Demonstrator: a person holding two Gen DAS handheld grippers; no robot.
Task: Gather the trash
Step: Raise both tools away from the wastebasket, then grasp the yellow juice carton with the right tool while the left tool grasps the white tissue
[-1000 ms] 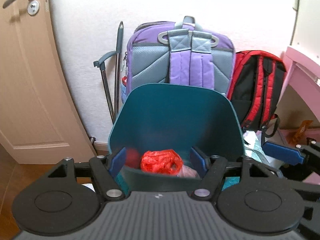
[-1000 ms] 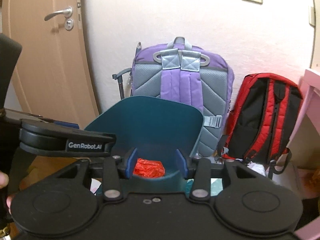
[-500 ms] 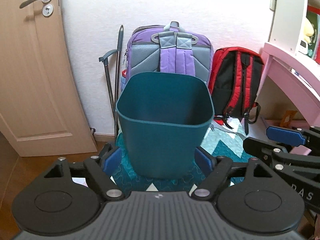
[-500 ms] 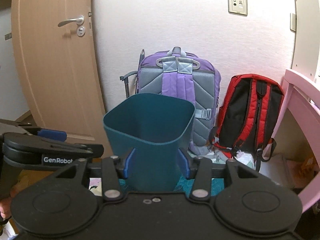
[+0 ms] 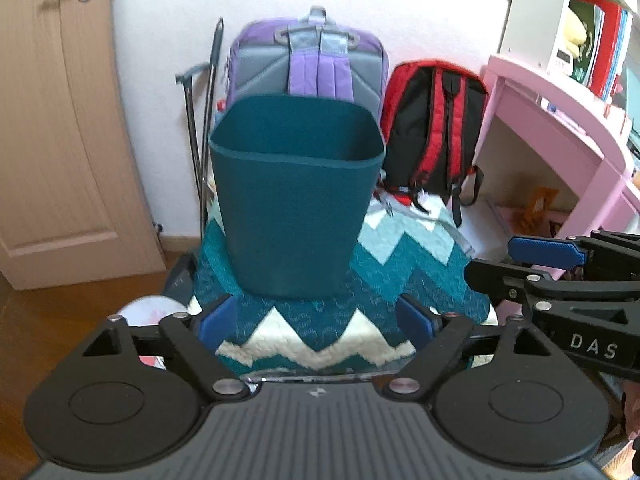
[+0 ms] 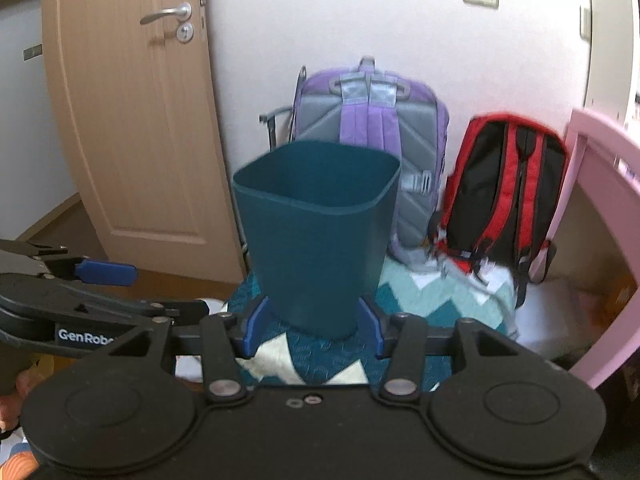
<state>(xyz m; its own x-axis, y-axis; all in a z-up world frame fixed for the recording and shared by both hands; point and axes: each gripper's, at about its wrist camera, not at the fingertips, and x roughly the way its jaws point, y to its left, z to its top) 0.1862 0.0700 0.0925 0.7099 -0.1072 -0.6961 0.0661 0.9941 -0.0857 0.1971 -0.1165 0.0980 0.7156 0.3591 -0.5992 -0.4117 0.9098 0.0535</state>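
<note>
The left claw (image 5: 316, 322) is spread wide, its two blue pads far apart and gripping nothing; between them lies only the zigzag blanket (image 5: 328, 332) in teal, pale blue and cream. The teal bin (image 5: 294, 200) stands upright on that blanket just ahead of the left claw's fingertips, apart from them and centred on the gap, with its open mouth facing up; what is inside cannot be seen from this height. The right claw (image 6: 314, 326) is spread too, though less widely, and holds nothing. In the right wrist view the teal bin (image 6: 316, 240) stands straight ahead, its base appearing between the two blue pads; whether the pads touch its walls cannot be told. Each claw shows in the other's view: the right one reaches in from the right edge of the left wrist view, beside the blanket and clear of the bin, and the left one comes in from the left edge of the right wrist view. Behind the bin a purple and grey backpack (image 5: 306, 64) leans against the white wall, with a red and black backpack (image 5: 434, 132) to its right and a folded metal stand (image 5: 202, 120) to its left. A wooden door (image 5: 52, 120) stands at the left, and a pink desk (image 5: 560, 120) at the right.
</note>
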